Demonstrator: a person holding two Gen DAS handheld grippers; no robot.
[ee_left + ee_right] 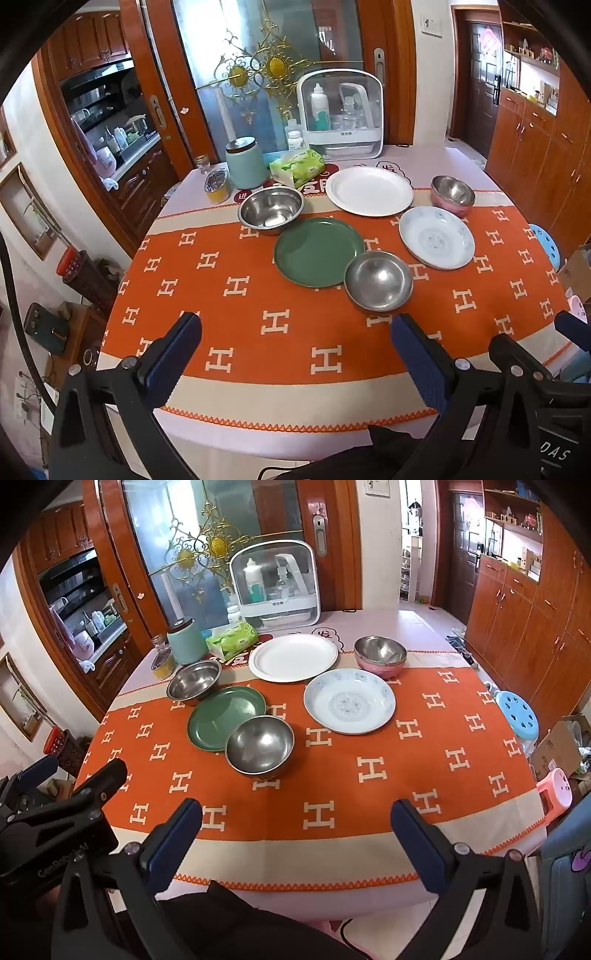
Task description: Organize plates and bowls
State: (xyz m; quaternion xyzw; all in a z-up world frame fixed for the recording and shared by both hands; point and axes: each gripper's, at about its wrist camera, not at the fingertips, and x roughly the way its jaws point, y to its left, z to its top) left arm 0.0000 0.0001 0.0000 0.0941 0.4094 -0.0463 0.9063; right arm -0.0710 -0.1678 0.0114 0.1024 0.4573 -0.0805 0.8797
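On the orange-clothed table (pixel 229 332) lie a green plate (pixel 317 251) (pixel 225 716), a white plate (pixel 369 190) (pixel 291 657) and a blue-patterned white plate (pixel 436 236) (pixel 349 699). A steel bowl (pixel 378 280) (pixel 260 744) sits at the green plate's near right edge. Another steel bowl (pixel 271 208) (pixel 194 681) stands behind that plate on the left, and a steel bowl with a pink outside (pixel 452 194) (pixel 380 657) stands at the far right. My left gripper (pixel 295 328) and right gripper (pixel 295 812) hover open above the table's near edge, both with nothing between their fingers.
At the table's back stand a white-framed clear box of bottles (pixel 340 110), a green tissue pack (pixel 297 168), a pale teal canister (pixel 245 162) and small jars (pixel 218 186). Blue (pixel 515 710) and pink (pixel 554 786) stools stand to the right, before wooden cabinets (pixel 517 609).
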